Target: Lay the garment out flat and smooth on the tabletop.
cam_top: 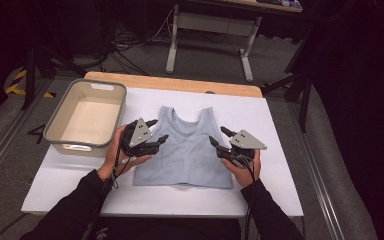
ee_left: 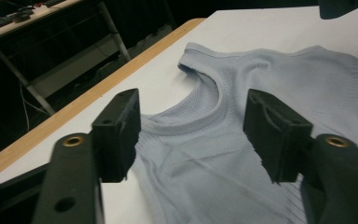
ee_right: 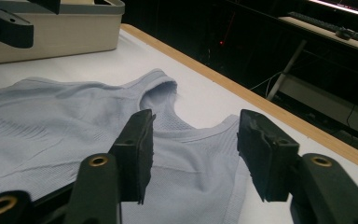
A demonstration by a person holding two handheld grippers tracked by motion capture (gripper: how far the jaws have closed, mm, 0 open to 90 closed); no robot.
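A light blue sleeveless top point(cam_top: 185, 150) lies flat on the white table, neck towards the far edge. My left gripper point(cam_top: 160, 129) hovers at the top's left side, by the armhole, jaws apart and holding nothing. My right gripper point(cam_top: 217, 135) hovers at the right side, also open and empty. In the left gripper view the black jaws point(ee_left: 193, 135) frame the top point(ee_left: 242, 154) near its shoulder strap and scooped armhole. In the right gripper view the jaws point(ee_right: 198, 149) stand apart over the top point(ee_right: 51, 121) near its other strap.
A beige plastic bin point(cam_top: 75, 145) stands empty at the table's left, close to my left hand; it also appears in the right gripper view point(ee_right: 51, 28). The white tabletop point(cam_top: 280, 125) has a wooden far edge point(cam_top: 180, 82). A desk frame and cables lie beyond it.
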